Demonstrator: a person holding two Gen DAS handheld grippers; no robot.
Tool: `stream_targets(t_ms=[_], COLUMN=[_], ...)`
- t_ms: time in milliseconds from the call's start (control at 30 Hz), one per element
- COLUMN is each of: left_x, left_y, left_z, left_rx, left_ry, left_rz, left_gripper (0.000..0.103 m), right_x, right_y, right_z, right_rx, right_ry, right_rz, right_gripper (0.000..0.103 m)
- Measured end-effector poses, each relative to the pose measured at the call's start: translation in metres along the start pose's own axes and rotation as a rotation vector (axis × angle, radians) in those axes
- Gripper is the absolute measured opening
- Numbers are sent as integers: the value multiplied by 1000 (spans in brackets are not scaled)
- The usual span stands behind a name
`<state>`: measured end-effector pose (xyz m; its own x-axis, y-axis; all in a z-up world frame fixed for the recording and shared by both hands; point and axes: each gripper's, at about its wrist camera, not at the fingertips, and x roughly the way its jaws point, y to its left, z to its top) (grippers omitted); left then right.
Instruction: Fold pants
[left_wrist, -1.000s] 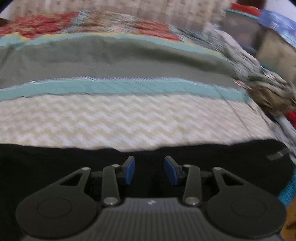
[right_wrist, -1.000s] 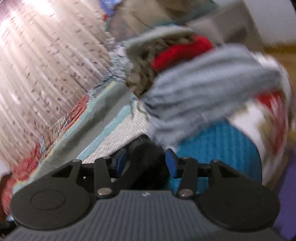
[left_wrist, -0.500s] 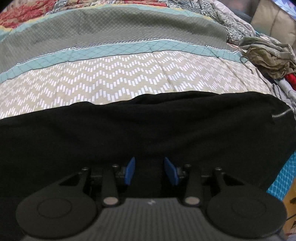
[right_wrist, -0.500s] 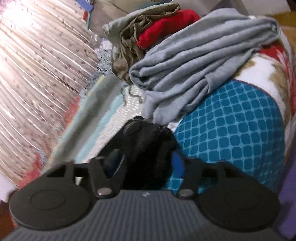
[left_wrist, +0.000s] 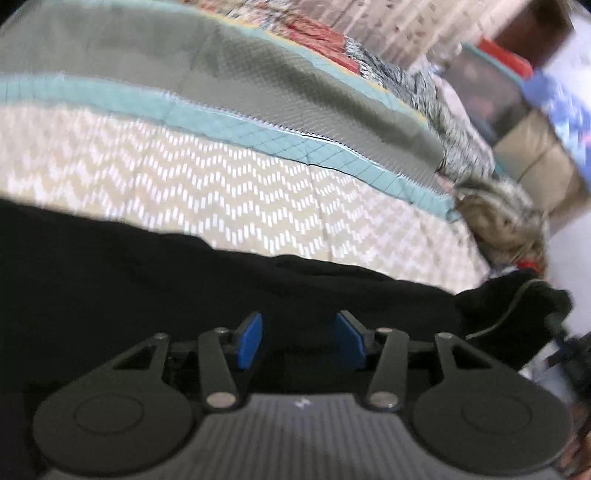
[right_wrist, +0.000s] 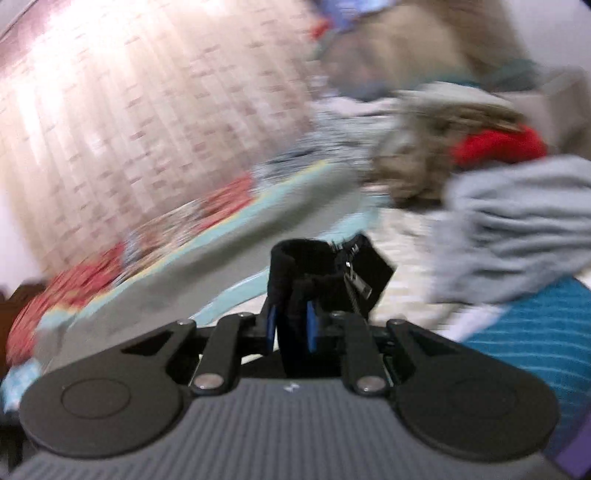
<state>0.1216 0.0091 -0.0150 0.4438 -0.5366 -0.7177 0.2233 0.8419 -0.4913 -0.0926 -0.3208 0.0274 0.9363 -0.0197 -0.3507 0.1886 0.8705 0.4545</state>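
My bed wears a quilted bedspread (left_wrist: 229, 184) banded in cream chevrons, teal, grey-green and a red patchwork print. Behind it hangs a pale patterned curtain (right_wrist: 140, 110), glowing brightly where daylight comes through near my upper left. Beyond the bed's far corner I see blurred storage boxes (left_wrist: 517, 110) stacked against a white wall (left_wrist: 569, 251).
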Motion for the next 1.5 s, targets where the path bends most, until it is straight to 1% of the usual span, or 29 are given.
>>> stream_targets(t_ms=[100,233,367,400,433,500,567,600,633,667,700,767,800,833,867,933,967,1000,1033,1067,1100,1133,1167,1233,1300,1367,1400,1433,1500], left_x=[0,-3,-1,0,0,3,4,3,3,3,4,8,10,11,14,22,25,27,29,30,31,33,32,21,2,-16,-23,-24,-17], left_y=[14,29,49,53,58,71,86,94,99,102,101,97,93,90,88,82,78,74,68,59,51,47,48,55,55,57,58,60,66], left_z=[-3,-11,-18,-19,-21,-23,-23,-23,-23,-22,-20,-17,-16,-14,-12,-8,-8,-8,-8,-9,-10,-11,-12,-11,-12,-15,-14,-13,-14], left_rx=[-61,-92,-144,-158,-178,-224,-299,-338,-363,-375,-373,-352,-342,-335,-331,-323,-310,-291,-264,-215,-155,-107,-99,-129,-96,-57,-58,-68,-100], left_ry=[9,9,32,40,46,65,70,62,52,45,45,52,53,52,57,92,101,103,100,95,96,89,78,26,-81,-176,-197,-198,-157], left_rz=[-35,-52,-73,-70,-49,-58,-113,-141,-158,-165,-165,-167,-172,-180,-206,-242,-246,-253,-233,-178,-119,-63,-62,-84,-52,-14,5,25,45], left_gripper=[50,56,60,60,60,60,61,62,63,66,70,76,78,79,83,85,85,83,80,58,34,26,22,21,20,20,20,20,20], right_x=[18,54,79,84,87,90,95,98,96,97,96,93,90,87,86,85,81,76,73,71,70,70,72,74,70,63,59,57,59], right_y=[40,95,138,145,151,159,158,156,154,151,155,159,162,163,164,169,174,180,186,190,192,193,191,180,166,151,141,129,107], right_z=[-11,-40,-79,-88,-93,-102,-101,-100,-101,-100,-106,-108,-111,-114,-115,-123,-126,-130,-134,-138,-140,-141,-139,-129,-115,-100,-92,-85,-74], right_rx=[-72,-149,-233,-249,-266,-313,-323,-321,-314,-300,-299,-321,-337,-351,-363,-387,-433,-484,-524,-550,-569,-570,-554,-476,-400,-350,-326,-295,-231], right_ry=[78,236,379,410,426,440,452,458,464,471,471,459,454,452,455,463,454,445,441,434,424,420,432,464,455,410,377,349,318], right_rz=[104,243,321,332,334,324,318,308,302,302,308,317,324,328,331,349,363,373,382,381,374,369,369,403,422,399,368,329,240], right_gripper=[19,18,18,18,18,18,18,18,18,18,18,18,18,18,18,18,18,18,18,19,19,23,27,29,29,29,29,29,29])
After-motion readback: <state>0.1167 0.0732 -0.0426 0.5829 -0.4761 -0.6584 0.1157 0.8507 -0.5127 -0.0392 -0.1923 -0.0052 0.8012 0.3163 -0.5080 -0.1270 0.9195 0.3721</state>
